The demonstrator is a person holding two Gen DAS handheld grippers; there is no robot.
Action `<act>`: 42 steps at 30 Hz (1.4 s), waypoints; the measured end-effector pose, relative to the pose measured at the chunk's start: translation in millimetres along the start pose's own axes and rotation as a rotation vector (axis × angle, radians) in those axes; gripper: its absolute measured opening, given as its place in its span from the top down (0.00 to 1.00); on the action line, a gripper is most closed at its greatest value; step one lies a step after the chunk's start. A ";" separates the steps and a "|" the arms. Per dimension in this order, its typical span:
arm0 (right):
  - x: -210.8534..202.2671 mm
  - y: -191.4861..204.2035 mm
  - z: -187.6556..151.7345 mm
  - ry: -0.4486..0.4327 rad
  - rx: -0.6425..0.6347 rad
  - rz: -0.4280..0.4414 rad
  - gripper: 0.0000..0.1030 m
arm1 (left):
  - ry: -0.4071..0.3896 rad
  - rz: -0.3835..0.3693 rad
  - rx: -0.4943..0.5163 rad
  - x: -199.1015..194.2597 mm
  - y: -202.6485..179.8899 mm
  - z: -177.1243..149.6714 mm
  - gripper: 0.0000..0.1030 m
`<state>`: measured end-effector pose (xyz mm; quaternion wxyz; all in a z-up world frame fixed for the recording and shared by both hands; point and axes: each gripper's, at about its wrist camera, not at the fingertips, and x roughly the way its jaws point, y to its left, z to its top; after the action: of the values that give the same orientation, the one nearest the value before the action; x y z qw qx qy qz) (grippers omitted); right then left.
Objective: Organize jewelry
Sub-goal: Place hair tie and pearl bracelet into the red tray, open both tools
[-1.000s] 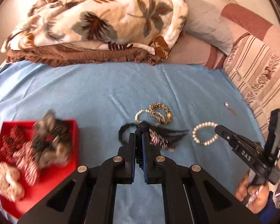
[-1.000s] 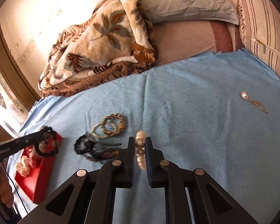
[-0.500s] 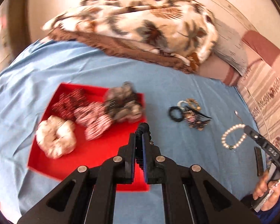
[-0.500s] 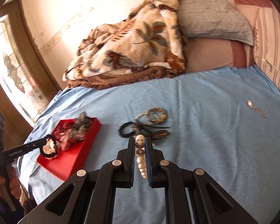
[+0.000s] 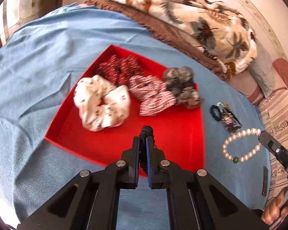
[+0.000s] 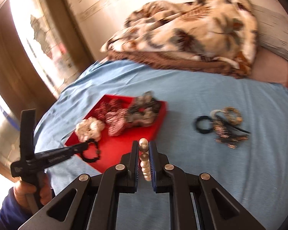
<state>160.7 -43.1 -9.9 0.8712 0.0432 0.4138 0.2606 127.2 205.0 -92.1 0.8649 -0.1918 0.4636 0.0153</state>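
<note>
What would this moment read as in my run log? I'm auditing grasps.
left gripper: shut on black beaded bracelet, over red tray | right gripper: shut on pearl bracelet | other jewelry: on blue sheet

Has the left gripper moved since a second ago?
Yes. The left gripper, shut on a black bracelet, now sits over the red tray, leftward from the jewelry pile.
</note>
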 end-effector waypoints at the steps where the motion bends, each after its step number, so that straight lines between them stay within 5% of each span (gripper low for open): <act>1: 9.3 10.4 2.6 0.012 -0.013 0.006 0.89 | 0.001 0.006 -0.008 1.7 3.5 -0.9 0.94; 9: 80.5 61.4 20.7 0.103 -0.003 0.112 0.89 | -0.022 0.047 -0.077 4.6 34.8 2.8 0.94; 16: 143.3 60.7 5.0 0.218 -0.036 -0.019 0.89 | -0.058 0.098 -0.052 0.3 39.5 1.2 0.94; 24: 160.1 57.6 4.8 0.249 -0.026 -0.042 0.89 | -0.096 0.100 -0.015 -15.8 33.6 -1.8 0.89; 31: 169.7 81.4 0.8 0.269 -0.080 -0.012 0.88 | -0.151 0.146 -0.020 -47.5 30.7 -7.9 0.64; 33: 164.8 84.0 -0.2 0.259 -0.097 -0.017 0.80 | -0.164 0.173 -0.020 -55.5 29.2 -9.4 0.61; 36: 148.7 84.2 -0.1 0.219 -0.115 -0.033 0.54 | -0.180 0.212 -0.019 -65.6 25.8 -11.9 0.58; 42: 104.1 68.9 -5.2 0.163 -0.103 -0.049 0.47 | -0.225 0.290 0.016 -86.5 10.2 -21.0 0.48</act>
<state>182.4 66.4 -66.0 0.8417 -0.0334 0.4705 0.2628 59.1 220.3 -35.9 0.9015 -0.1132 0.3868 0.1576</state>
